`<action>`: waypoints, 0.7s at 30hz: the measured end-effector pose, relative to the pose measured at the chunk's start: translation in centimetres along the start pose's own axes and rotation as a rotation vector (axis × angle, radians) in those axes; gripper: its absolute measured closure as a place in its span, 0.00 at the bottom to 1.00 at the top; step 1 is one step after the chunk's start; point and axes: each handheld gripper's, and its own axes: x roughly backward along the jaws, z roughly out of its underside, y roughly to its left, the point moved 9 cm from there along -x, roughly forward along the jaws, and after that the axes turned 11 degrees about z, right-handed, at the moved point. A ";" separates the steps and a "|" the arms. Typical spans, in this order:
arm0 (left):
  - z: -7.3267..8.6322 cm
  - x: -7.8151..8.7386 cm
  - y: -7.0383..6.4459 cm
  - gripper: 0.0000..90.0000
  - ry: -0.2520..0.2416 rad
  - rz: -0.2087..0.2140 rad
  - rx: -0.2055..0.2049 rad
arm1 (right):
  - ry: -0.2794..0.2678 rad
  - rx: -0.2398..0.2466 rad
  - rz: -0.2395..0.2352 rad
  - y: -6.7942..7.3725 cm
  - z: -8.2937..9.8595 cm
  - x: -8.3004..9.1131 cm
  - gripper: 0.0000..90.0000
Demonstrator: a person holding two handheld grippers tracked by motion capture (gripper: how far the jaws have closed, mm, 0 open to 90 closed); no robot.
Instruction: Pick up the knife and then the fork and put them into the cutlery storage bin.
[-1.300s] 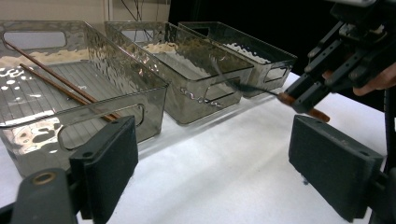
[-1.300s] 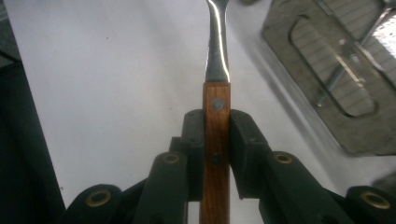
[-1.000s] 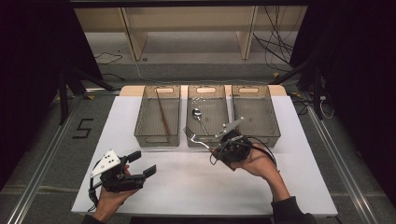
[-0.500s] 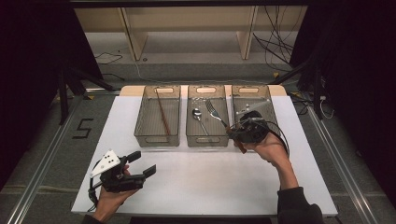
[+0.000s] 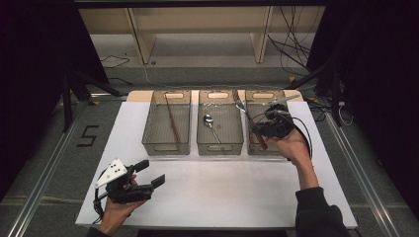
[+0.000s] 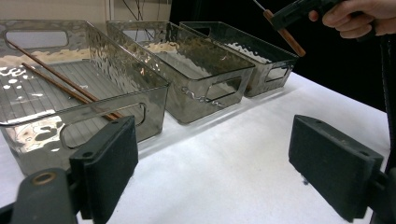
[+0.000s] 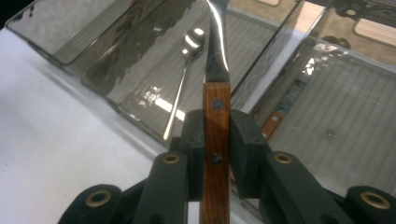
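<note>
While the right gripper [image 5: 261, 129] is held above the near end of the right bin, this entry lists what lies on the table.

Right gripper: jaws closed on the wooden handle of a fork [image 7: 215, 121], held in the air; the metal end points to the far side, over the gap between the middle and right bins.
Fork: brown handle with 2 rivets, metal neck above it; in the high view its tines [image 5: 239, 100] sit near the far rim of the middle bin.
Left gripper [image 5: 149, 174]: jaws wide open, nothing between them, near the left near corner of the table, well apart from the bins.
Left bin [image 5: 167, 144]: holds 2 brown chopsticks [image 6: 60, 84], lying lengthwise.
Middle bin [image 5: 220, 146]: holds 1 spoon [image 5: 210, 122], bowl toward the far end.
Right bin [image 7: 336, 112]: a wooden-handled piece [image 7: 272, 123] lies along its left wall; what kind cannot be told.
Table [image 5: 222, 192]: white top, 3 clear bins in a row at the far side.
</note>
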 end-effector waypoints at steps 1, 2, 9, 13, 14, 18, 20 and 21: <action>0.0 0.0 0.0 0.17 -0.001 0.000 0.001 | 0.003 -0.015 -0.001 -0.2 -0.1 0.0 0.86; 0.0 0.0 0.0 0.17 -0.001 0.000 0.000 | 0.003 -0.029 0.000 -0.4 -0.2 0.0 0.86; 0.0 0.0 0.0 0.17 -0.001 0.000 0.002 | 0.020 -0.112 0.038 -2.1 -0.5 -0.7 0.86; 0.0 0.0 0.0 0.17 0.001 0.000 0.001 | 0.024 -0.151 0.052 -3.0 -0.8 -1.1 0.86; 0.0 0.0 0.0 0.17 -0.001 0.000 0.002 | 0.025 -0.162 0.057 -3.2 -0.9 -1.2 0.86; 0.0 0.0 0.0 0.17 0.000 0.001 0.002 | 0.034 -0.196 0.080 -4.1 -1.1 -1.8 0.86; 0.0 0.0 0.0 0.17 0.000 0.001 0.001 | 0.042 -0.212 0.087 -4.4 -1.1 -2.1 0.86; 0.0 0.0 0.0 0.17 0.000 0.001 0.001 | 0.043 -0.216 0.092 -4.5 -1.0 -2.3 0.86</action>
